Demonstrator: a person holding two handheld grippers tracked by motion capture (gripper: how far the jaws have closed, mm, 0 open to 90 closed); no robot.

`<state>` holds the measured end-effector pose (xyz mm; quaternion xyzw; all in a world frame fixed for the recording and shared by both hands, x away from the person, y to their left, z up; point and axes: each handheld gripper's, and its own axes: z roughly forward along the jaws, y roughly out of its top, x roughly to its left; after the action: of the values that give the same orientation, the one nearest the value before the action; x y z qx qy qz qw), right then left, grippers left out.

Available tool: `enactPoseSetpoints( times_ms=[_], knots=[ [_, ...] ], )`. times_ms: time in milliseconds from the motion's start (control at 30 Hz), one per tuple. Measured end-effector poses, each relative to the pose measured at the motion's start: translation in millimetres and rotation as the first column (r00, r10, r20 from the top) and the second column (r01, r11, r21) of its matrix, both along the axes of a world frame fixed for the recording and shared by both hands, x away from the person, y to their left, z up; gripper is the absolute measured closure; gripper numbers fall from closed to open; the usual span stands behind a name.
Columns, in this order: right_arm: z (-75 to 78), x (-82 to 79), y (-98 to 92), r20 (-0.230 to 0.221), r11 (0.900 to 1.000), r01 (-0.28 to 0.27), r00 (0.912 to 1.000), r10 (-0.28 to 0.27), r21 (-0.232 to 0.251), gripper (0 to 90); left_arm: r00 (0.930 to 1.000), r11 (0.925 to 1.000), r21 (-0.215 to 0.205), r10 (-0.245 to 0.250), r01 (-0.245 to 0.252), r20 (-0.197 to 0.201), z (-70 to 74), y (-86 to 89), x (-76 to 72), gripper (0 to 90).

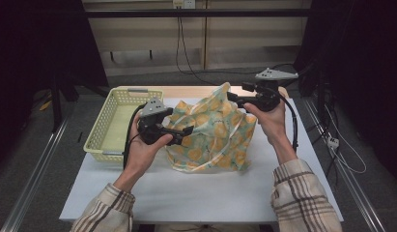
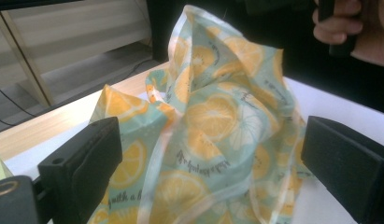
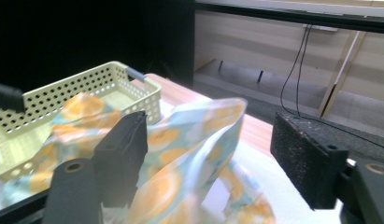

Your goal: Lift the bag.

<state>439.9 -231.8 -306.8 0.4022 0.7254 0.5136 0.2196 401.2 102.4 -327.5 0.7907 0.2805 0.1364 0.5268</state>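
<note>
Lemon-print bag (image 1: 213, 133) crumpled on table (image 1: 186, 193), yellow basket (image 1: 120, 121) left

This is looking like a lab or recording room rather than a home; a white table (image 1: 201, 193) is standing alone on a grey floor (image 1: 36, 159), with metal rails (image 1: 34, 169) running along both sides; dark drapes (image 1: 365, 72) are closing in the left and right; loose cables (image 1: 180, 43) are hanging from a wall socket (image 1: 182, 4) against plain wooden panelling (image 1: 244, 38).

White table (image 1: 196, 193) bears lemon-print cloth (image 1: 213, 135) and basket (image 1: 120, 99).
</note>
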Motion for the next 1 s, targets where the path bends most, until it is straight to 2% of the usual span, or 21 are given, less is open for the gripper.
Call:
enactPoseSetpoints(
  times_ms=[167,367,467,533,633,833,900,1000],
  knots=[
    [-12.0,-14.1,0.4,-0.012,1.0,-0.005,0.9999,0.005,-0.013,22.9,0.9999,0.9999,0.012,0.012,-0.012,-0.011,-9.5,9.6,-4.2,4.6],
    [-26.0,-31.2,-4.1,-0.031,1.0,-0.006,0.9995,0.005,-0.03,17.9,0.9983,0.9977,0.035,0.058,-0.058,-0.009,-21.6,22.3,-11.9,5.4],
    [-31.0,-39.9,-7.6,-0.037,1.0,-0.004,0.9993,0.003,-0.025,15.4,0.997,0.9968,0.025,0.076,-0.075,-0.018,-26.2,29.8,-16.6,5.7],
    [-35.2,-46.6,-8.9,-0.041,0.999,0.003,0.9992,-0.005,-0.039,14.1,0.9962,0.9962,0.024,0.084,-0.084,-0.023,-30.1,34.6,-19.9,5.7],
    [-42.9,-56.0,-11.9,-0.05,0.999,0.014,0.9986,-0.016,-0.036,13.1,0.994,0.9932,0.043,0.109,-0.108,-0.014,-36.1,39.5,-26.0,5.7],
    [-61.8,-76.8,-15.3,-0.071,0.997,0.033,0.9968,-0.038,-0.065,12.8,0.9931,0.9922,0.043,0.117,-0.117,-0.003,-44.3,48.0,-40.3,5.7],
    [-66.5,-82.1,-16.3,-0.077,0.995,0.038,0.996,-0.045,-0.095,12.7,0.9927,0.9918,0.043,0.12,-0.12,0.003,-46.9,50.7,-45.3,5.7],
    [-73.0,-91.7,-19.3,-0.079,0.994,0.051,0.9951,-0.059,-0.095,12.9,0.9921,0.9914,0.035,0.126,-0.126,0.004,-50.7,57.9,-54.9,5.7]
  ],
)
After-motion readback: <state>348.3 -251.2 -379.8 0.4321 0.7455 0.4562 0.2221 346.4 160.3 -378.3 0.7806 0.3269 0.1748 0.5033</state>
